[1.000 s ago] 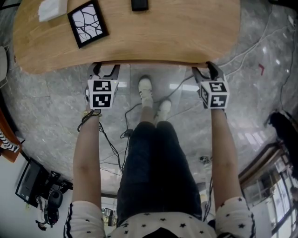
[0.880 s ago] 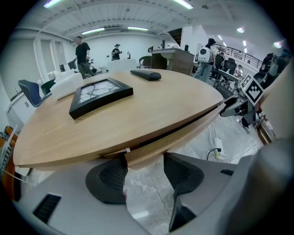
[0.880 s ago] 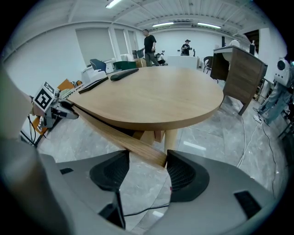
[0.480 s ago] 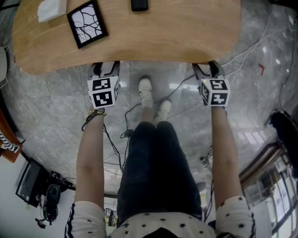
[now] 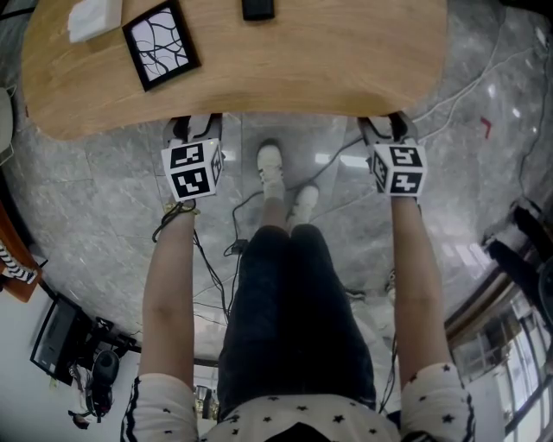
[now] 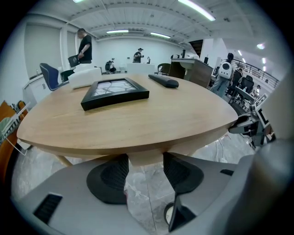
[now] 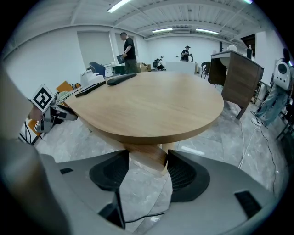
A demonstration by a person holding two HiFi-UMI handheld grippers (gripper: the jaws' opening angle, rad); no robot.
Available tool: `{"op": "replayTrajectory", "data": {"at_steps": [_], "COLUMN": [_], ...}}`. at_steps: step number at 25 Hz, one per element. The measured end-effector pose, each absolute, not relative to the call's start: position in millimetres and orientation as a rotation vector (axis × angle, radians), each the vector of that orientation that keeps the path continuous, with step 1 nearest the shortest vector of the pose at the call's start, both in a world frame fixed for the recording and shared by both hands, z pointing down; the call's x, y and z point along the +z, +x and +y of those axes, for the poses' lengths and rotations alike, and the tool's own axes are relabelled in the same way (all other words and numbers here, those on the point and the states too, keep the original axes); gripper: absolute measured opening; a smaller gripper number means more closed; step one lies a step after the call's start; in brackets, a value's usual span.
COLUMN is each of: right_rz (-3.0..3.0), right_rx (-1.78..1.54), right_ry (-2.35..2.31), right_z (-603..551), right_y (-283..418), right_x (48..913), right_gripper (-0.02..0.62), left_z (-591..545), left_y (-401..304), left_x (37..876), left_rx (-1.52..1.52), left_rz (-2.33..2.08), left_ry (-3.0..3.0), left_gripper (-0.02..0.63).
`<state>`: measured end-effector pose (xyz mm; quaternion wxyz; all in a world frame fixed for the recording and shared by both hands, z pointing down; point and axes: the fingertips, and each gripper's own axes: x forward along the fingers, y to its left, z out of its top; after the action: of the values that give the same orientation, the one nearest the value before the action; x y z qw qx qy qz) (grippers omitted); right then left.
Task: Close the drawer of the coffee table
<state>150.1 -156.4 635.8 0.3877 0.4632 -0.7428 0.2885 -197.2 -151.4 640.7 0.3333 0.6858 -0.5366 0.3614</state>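
The light wooden coffee table (image 5: 259, 69) fills the top of the head view. Its drawer is hidden under the top there. My left gripper (image 5: 195, 123) and right gripper (image 5: 383, 125) both reach under the table's near edge. In the left gripper view the gripper (image 6: 145, 169) has a pale wooden drawer front (image 6: 144, 158) filling the gap between its black pads, just below the tabletop (image 6: 138, 121). In the right gripper view the gripper (image 7: 147, 169) holds a wooden drawer piece (image 7: 146, 156) the same way, under the tabletop (image 7: 151, 101).
A black picture frame (image 5: 162, 43), a black remote (image 5: 258, 9) and a white object (image 5: 95, 15) lie on the table. The person's white shoes (image 5: 270, 164) and cables (image 5: 216, 259) are on the marble floor. A dark cabinet (image 7: 239, 69) stands at the right.
Both grippers have shifted a little forward, toward and under the table's edge. The left marker cube has turned slightly.
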Motion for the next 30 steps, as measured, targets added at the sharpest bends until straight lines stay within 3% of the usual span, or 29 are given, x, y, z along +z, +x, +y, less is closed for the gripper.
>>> {"op": "replayTrajectory", "data": {"at_steps": [30], "right_rz": [-1.902], "right_rx": [0.637], "right_ry": [1.480], "right_z": [-180], "right_y": [154], "right_x": [633], "right_gripper": [0.255], "left_z": [-173], "left_y": [-196], "left_x": [645], "left_rx": [0.772], "left_rz": [-1.547], "left_ry": [1.759], "left_gripper": [0.235]}}
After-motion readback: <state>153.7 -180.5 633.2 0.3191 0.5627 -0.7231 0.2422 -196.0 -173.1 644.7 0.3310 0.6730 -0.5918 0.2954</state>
